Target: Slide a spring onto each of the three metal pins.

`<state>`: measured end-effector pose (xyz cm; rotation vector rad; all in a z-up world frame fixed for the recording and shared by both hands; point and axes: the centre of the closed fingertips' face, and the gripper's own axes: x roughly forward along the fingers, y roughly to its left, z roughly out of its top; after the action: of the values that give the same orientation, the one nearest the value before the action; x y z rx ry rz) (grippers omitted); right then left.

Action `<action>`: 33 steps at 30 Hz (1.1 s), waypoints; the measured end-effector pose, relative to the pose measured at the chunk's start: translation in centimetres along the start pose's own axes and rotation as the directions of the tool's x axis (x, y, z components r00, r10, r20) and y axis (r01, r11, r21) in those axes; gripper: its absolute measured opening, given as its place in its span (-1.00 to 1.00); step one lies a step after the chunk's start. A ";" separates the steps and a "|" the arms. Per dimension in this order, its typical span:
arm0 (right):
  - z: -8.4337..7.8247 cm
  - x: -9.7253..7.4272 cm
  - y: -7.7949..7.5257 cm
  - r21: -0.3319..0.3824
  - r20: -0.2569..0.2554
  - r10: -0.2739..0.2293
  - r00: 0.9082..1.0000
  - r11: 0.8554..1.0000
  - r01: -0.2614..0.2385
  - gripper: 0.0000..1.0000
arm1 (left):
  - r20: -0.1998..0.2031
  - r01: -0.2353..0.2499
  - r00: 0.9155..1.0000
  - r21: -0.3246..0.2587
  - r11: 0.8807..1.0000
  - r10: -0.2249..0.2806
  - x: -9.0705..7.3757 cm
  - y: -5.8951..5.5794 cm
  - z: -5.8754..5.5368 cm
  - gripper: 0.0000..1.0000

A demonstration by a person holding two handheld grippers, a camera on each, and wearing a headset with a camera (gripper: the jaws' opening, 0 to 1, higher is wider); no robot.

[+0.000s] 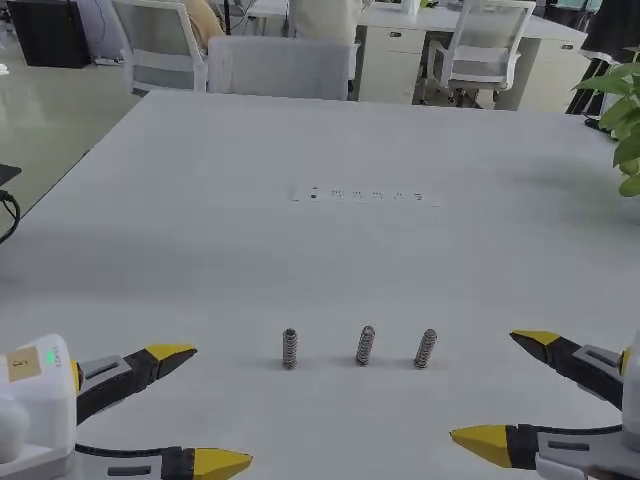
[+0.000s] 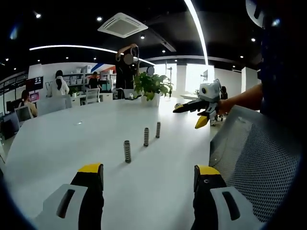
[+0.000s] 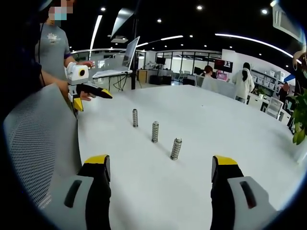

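Close to the near edge of the white bench (image 1: pixel 200 250), the yellow-tipped left hand-held gripper (image 1: pixel 212 407) and right hand-held gripper (image 1: pixel 490 387) both gape, empty. Between and just beyond them, apart from both, three upright grey coiled metal springs (image 1: pixel 365 345) stand in a row. Likely all already sit over their pins, so the next move calls only for checking each one.

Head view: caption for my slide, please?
Three springs stand on a white table between left gripper and right gripper, both open.
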<state>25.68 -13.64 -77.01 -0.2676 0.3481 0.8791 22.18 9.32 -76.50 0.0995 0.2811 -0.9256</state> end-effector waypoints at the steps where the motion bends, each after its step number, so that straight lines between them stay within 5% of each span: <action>1: 0.0 0.0 0.0 -0.002 -0.002 -0.001 1.000 1.000 0.001 0.75 | 0.000 0.000 1.000 0.001 1.000 0.000 0.0 0.0 0.0 0.48; 33: 0.8 0.5 0.2 -0.013 0.018 0.008 1.000 1.000 -0.007 0.77 | -0.019 -0.018 1.000 -0.015 1.000 0.017 -0.1 0.6 -0.2 0.46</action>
<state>25.97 -12.92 -76.51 -0.2702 0.3271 0.8908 22.59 9.78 -76.65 0.0967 0.3041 -0.9053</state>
